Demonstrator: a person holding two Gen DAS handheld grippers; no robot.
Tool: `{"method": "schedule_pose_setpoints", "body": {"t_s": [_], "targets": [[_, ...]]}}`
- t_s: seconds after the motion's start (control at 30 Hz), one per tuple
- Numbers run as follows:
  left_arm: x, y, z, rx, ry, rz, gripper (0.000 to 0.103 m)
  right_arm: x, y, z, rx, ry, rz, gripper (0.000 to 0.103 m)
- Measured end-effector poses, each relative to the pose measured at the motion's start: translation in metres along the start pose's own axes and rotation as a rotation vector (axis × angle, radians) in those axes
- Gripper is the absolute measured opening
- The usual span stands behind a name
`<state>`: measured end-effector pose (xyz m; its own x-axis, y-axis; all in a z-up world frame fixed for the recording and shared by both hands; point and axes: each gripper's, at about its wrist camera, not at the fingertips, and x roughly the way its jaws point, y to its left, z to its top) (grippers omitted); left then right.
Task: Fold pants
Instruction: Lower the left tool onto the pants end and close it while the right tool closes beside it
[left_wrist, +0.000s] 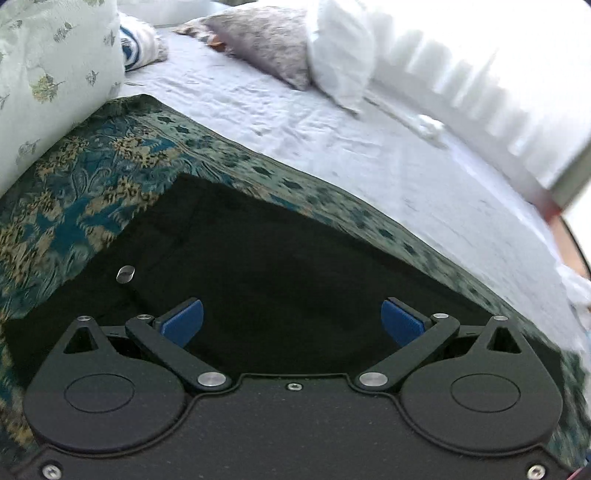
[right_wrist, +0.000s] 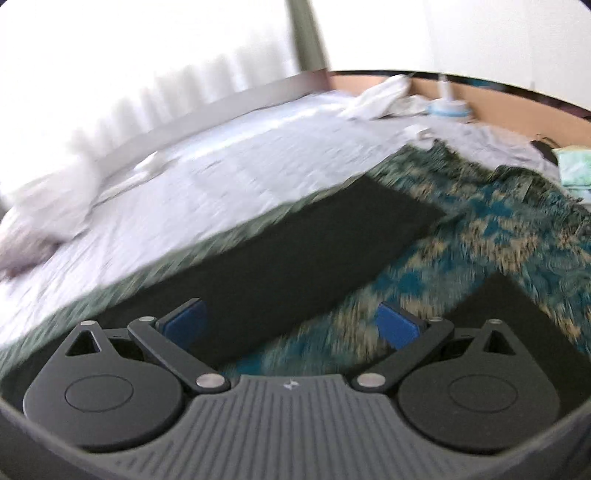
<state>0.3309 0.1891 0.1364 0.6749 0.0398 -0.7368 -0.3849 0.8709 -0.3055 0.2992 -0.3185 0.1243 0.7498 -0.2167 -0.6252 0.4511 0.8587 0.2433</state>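
Black pants (left_wrist: 258, 266) lie flat on a teal and gold patterned cloth (left_wrist: 74, 192), with a silver button (left_wrist: 125, 274) at the waist on the left. My left gripper (left_wrist: 291, 321) hovers over the waist area, wide open, with nothing between its blue pads (left_wrist: 183, 321). In the right wrist view, one pant leg (right_wrist: 295, 251) stretches away to the upper right and another black part (right_wrist: 517, 317) lies at the lower right. My right gripper (right_wrist: 291, 323) is open above the gap between them, over the patterned cloth (right_wrist: 461, 236). This view is blurred by motion.
The patterned cloth lies on a bed with a pale quilt (left_wrist: 369, 155). A floral pillow (left_wrist: 48, 74), a grey pillow (left_wrist: 266, 40) and a white pillow (left_wrist: 340, 55) sit at the head. Crumpled white cloth (right_wrist: 384, 96) and a light blue object (right_wrist: 448, 109) lie at the far edge.
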Motion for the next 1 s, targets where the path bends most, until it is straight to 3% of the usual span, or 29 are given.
{"method": "schedule_pose_setpoints", "body": {"t_s": [0.13, 0.4, 0.53, 0.67, 0.87, 1.0], "targets": [[0.057, -0.019, 0.016, -0.045, -0.048, 0.114, 0.103, 0.073, 0.017, 0.019, 0.027, -0.013, -0.078, 0.103], [0.154, -0.035, 0.036, -0.182, -0.111, 0.245, 0.103, 0.182, 0.051, 0.026, 0.043, -0.017, -0.157, 0.103], [0.193, -0.034, 0.038, -0.248, -0.068, 0.328, 0.103, 0.223, 0.066, 0.027, 0.029, -0.006, -0.212, 0.103], [0.21, -0.04, 0.036, -0.257, -0.117, 0.431, 0.103, 0.256, 0.075, 0.027, 0.024, 0.023, -0.265, 0.103], [0.236, -0.053, 0.039, -0.206, -0.075, 0.598, 0.103, 0.287, 0.079, 0.023, 0.027, 0.068, -0.331, 0.103], [0.24, -0.053, 0.039, -0.241, -0.083, 0.622, 0.103, 0.298, 0.078, 0.026, 0.029, 0.099, -0.389, 0.103]]}}
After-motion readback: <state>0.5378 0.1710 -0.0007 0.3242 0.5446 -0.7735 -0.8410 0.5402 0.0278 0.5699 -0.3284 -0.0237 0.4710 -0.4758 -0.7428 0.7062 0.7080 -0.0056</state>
